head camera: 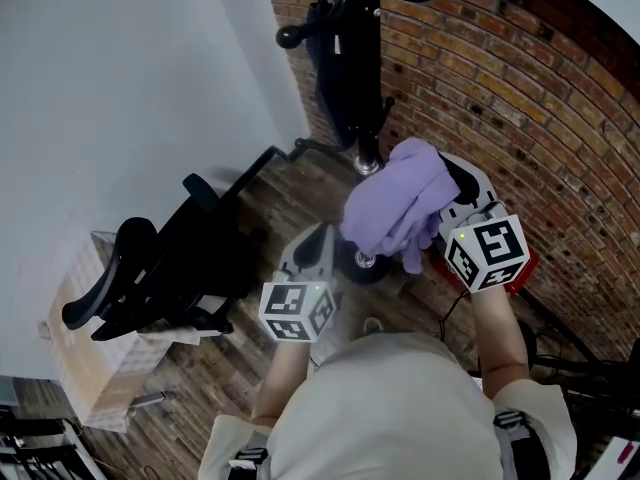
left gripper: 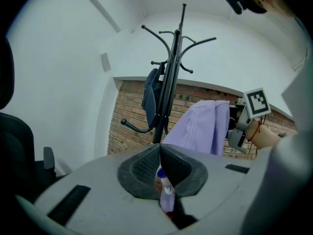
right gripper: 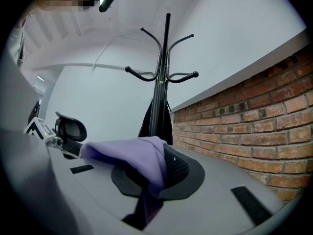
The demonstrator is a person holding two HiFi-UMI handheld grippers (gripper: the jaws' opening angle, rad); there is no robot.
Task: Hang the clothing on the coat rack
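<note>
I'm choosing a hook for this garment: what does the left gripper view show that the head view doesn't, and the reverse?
Left gripper view only: the coat rack right up to its tip, with its upper hooks bare.
Head view only: the rack's base standing on the wooden floor.
Both: the purple garment held by the right gripper, the dark garment already hanging on the rack, and the brick wall.

Left gripper (left gripper: 160, 153) and right gripper (right gripper: 165, 161) — both level, jaws clamped.
</note>
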